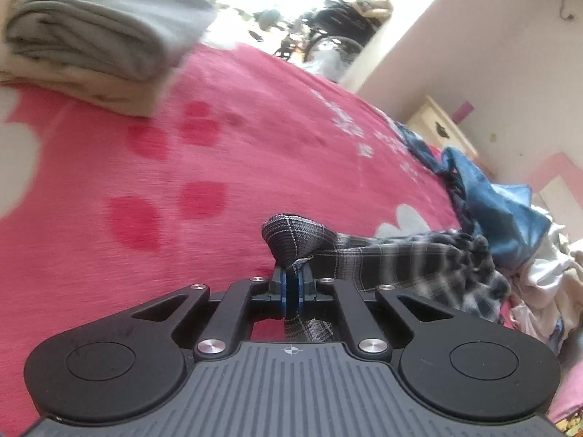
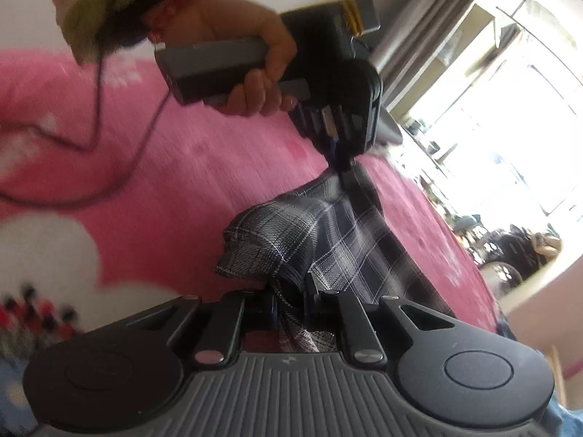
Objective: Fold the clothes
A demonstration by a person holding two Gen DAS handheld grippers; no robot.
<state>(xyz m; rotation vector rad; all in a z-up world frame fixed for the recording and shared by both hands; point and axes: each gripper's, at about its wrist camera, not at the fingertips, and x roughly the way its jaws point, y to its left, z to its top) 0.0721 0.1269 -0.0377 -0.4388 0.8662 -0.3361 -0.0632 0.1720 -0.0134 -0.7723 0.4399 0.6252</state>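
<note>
A dark plaid garment with thin white lines stretches between both grippers above the pink bed cover. My left gripper is shut on one bunched corner of it, the cloth bulging past the blue pads. In the right wrist view my right gripper is shut on another corner of the plaid garment. The cloth runs taut up to the left gripper, which a hand in a green sleeve holds above the bed.
A folded stack of grey and cream clothes lies at the far left of the bed. A heap of unfolded clothes, blue and white, sits at the right edge. A cable trails over the bed cover. A bright window and curtain stand beyond.
</note>
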